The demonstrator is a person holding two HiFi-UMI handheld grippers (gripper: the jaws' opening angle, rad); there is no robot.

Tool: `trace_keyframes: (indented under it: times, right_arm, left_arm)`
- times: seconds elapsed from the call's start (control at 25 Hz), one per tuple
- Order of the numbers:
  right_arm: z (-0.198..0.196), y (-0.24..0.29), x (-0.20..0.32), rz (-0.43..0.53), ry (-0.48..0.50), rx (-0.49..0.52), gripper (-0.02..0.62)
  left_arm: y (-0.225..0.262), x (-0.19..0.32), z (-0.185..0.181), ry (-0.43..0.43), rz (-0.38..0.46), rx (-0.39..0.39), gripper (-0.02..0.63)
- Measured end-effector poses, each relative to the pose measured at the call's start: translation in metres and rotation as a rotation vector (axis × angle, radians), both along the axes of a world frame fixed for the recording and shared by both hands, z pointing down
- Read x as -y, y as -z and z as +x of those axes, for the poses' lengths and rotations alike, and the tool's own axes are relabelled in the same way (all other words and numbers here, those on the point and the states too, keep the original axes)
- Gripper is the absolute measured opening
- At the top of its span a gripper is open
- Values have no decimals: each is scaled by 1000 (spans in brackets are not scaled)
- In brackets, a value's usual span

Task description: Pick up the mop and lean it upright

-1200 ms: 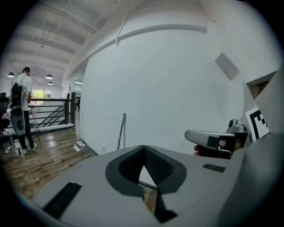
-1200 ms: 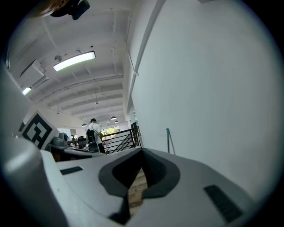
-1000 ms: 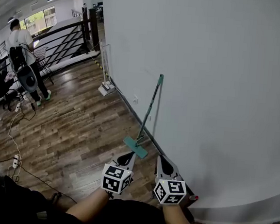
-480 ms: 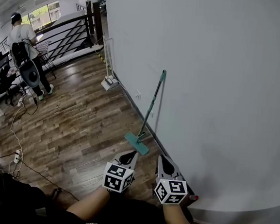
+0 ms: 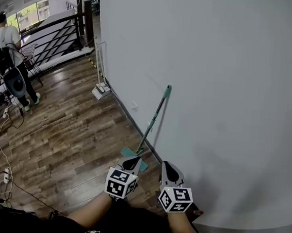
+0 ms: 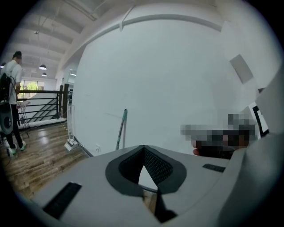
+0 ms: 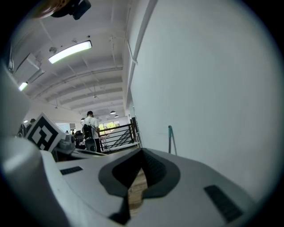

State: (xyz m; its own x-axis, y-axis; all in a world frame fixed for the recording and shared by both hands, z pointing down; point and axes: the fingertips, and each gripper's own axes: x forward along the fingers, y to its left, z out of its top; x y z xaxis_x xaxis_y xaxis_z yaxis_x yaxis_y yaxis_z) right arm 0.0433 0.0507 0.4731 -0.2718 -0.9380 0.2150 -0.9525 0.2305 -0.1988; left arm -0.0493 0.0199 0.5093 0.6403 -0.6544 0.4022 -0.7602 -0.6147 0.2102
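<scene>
Far left, a person (image 5: 4, 50) stood by the railing (image 5: 56, 37), taking no part in the job. Along the skirting, a white floor tool (image 5: 100, 86) leaned on the wall (image 5: 229, 95); it was possibly another sweeper, but too small to be sure. Then the mop (image 5: 154, 120): its teal handle was propped against that white wall and its flat head sat on the wooden floor (image 5: 68, 132) just out from the skirting, so the slant held it up unaided. The leaning looked done. The left claw (image 5: 132, 162) hovered low near the mop head, jaws pressed together on nothing. The right claw (image 5: 168, 167), beside it and nearer the wall, was likewise closed and empty. No brand or label was readable, only the square markers on the claws' cubes.
</scene>
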Motion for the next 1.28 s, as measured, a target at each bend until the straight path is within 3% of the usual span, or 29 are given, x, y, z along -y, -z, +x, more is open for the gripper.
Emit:
trace_keyframes:
  times: [0.4, 0.64, 0.92, 1.28]
  right_arm:
    - [-53, 3, 110, -19, -49, -47, 12]
    - [-66, -6, 148, -35, -85, -62, 12]
    - [-42, -15, 177, -61, -112, -34, 12]
    - [16, -11, 261, -22, -41, -7, 12]
  left_arm:
    - [-6, 114, -46, -85, -33, -11, -3]
    - [-8, 172, -63, -111, -38, -1, -3]
    - [-16, 206, -44, -119, -56, 14, -3]
    - [-16, 268, 15, -70, -4, 112, -3]
